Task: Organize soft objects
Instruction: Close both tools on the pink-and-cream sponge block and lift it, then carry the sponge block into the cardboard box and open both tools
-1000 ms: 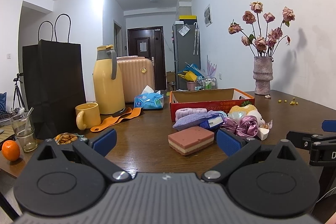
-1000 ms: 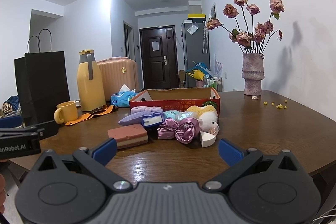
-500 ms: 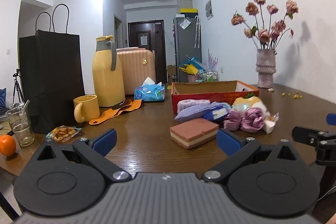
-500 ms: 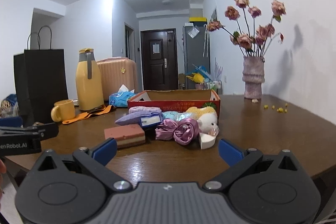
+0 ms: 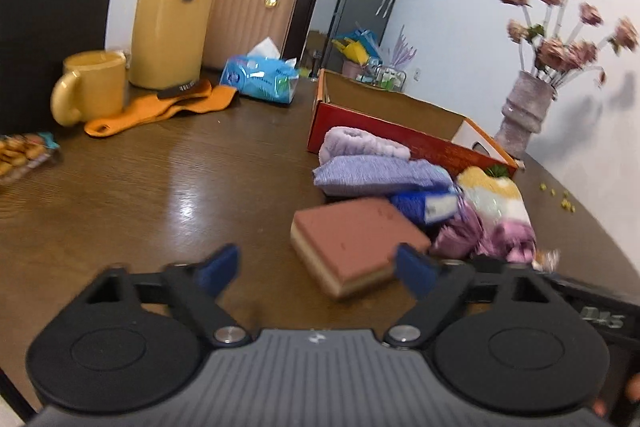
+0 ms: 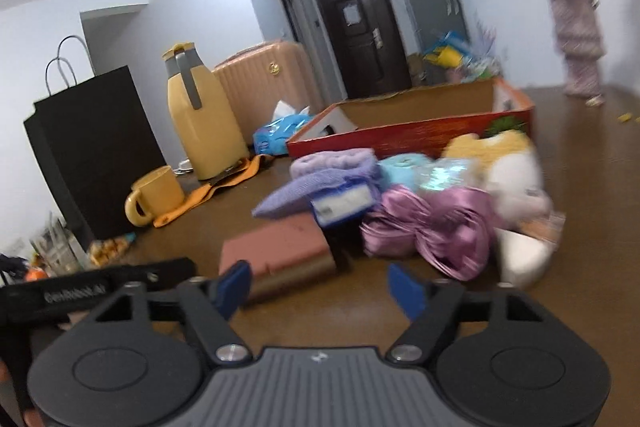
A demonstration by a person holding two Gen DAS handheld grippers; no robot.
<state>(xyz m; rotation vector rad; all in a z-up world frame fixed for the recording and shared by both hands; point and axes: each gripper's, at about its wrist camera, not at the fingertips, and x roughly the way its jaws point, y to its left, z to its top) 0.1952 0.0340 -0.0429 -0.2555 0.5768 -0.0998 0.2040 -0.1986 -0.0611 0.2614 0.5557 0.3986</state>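
Both grippers moved closer; blurred pile.

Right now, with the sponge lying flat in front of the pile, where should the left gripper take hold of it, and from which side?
Probably across the two long side faces of the sponge, near its free front corner, coming in low from the near side. It lies flat on the table, and the socks crowd its far edge. The left gripper, jaws closing, has nothing pressed between them yet.
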